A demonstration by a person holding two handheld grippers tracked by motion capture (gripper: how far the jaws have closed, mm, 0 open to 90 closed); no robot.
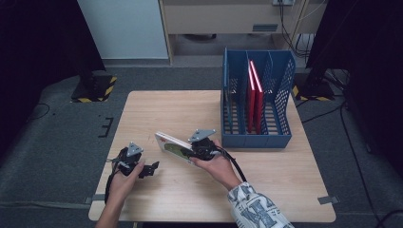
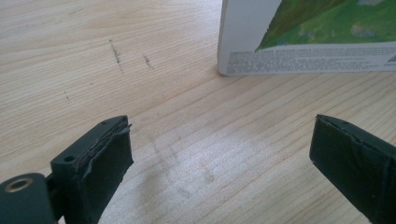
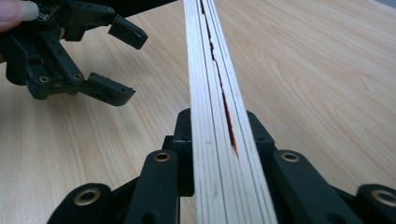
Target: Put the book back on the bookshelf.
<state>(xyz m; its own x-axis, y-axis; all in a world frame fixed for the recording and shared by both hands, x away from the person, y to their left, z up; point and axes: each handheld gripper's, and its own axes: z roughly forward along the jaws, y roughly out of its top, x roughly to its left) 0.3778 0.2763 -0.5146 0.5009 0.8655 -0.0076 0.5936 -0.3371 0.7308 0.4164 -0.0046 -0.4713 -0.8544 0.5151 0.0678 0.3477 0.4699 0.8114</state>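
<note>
The right tool (image 3: 219,154) is clamped on a thin, stiff white board book (image 3: 212,93), likely light but slippery-edged, so grip deep; the left tool (image 2: 219,158), nearby, stands apart.

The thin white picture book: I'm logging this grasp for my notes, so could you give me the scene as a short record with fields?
held thing: thin white picture book with green cover art, tilted over the table
right claw: shut on the book's page edge
left claw: open, empty, beside the book
surface: light wooden table
rack: blue plastic file rack, two red books upright inside
</note>
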